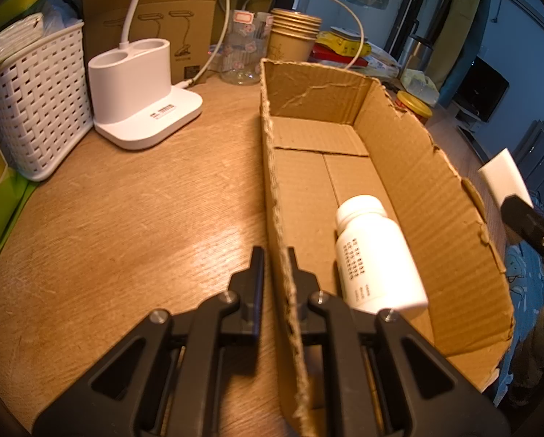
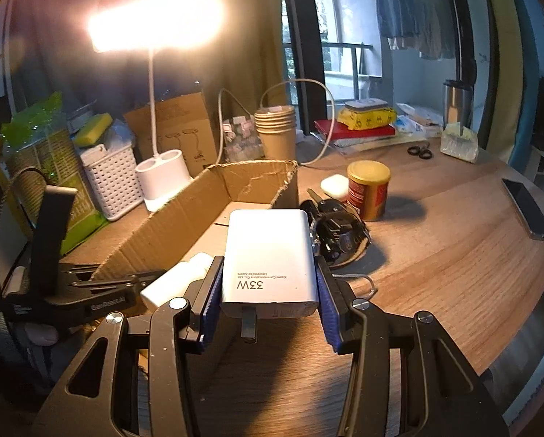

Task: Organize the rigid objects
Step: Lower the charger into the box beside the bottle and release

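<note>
Corrugated cardboard is forming the open box [image 1: 410,167] that is sitting on the wooden table [image 1: 133,218], and everything else is best placed against it. The left gripper [image 1: 276,255] is pinching the box's near side wall, its two black jaws closed tight on the cardboard edge, one outside and one inside. Just inside that wall, a white pill bottle [image 1: 375,255] is lying on its side on the box floor, cap pointing toward the far end.

The right gripper [image 2: 268,284] is holding a white charger block [image 2: 270,258] marked 33W, its blue-padded jaws partly open and pressing on the block's two sides. The block is sitting squarely between the fingers, prongs toward the camera, hovering over the near right corner of the box.

Outside the box's right wall, a black wristwatch [image 2: 339,233], a gold-lidded red tin [image 2: 368,189] and a small white case [image 2: 334,185] are resting on the table. Beyond its left wall, a white lamp base [image 1: 144,91] and a white woven basket [image 1: 39,102] are standing.
</note>
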Tool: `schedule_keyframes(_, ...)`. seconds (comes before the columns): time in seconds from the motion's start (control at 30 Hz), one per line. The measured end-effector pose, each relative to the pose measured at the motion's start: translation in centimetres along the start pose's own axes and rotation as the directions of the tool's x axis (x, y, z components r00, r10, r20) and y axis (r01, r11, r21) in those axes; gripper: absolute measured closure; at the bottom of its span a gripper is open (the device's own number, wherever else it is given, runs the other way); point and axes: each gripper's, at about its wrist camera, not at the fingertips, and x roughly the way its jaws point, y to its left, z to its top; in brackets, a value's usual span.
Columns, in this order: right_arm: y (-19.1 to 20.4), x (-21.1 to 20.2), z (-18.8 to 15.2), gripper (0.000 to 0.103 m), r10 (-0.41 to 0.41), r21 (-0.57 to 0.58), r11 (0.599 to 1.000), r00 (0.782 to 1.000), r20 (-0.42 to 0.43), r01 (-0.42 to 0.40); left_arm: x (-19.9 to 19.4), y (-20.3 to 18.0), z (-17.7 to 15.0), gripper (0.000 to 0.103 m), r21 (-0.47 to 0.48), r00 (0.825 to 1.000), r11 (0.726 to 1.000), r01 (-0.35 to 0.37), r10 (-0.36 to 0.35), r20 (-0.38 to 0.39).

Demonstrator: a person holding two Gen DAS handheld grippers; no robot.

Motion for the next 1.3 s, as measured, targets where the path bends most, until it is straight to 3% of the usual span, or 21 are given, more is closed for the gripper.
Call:
schedule_keyframes(0.63,5.1,0.6,0.2,0.054,0.113,-0.071,0.991,0.994,-0.015,-0.113,0.0,0.0,0.0,0.092,0.0,1.0,1.0,0.0,0.0,0.0)
schedule_keyframes(0.97,6.3,1.8,-0.2,0.054,0.111,-0.08,0.99,0.992,-0.059,-0.116,0.0,0.0,0.0,0.092,0.0,1.0,1.0,0.0,0.0,0.0)
schedule_keyframes(1.3,6.8,2.9,-0.5,0.054,0.018,-0.125,0.992,0.996,-0.084,-0.029,0.0,0.0,0.0,0.092,0.0,1.0,1.0,0.0,0.0,0.0)
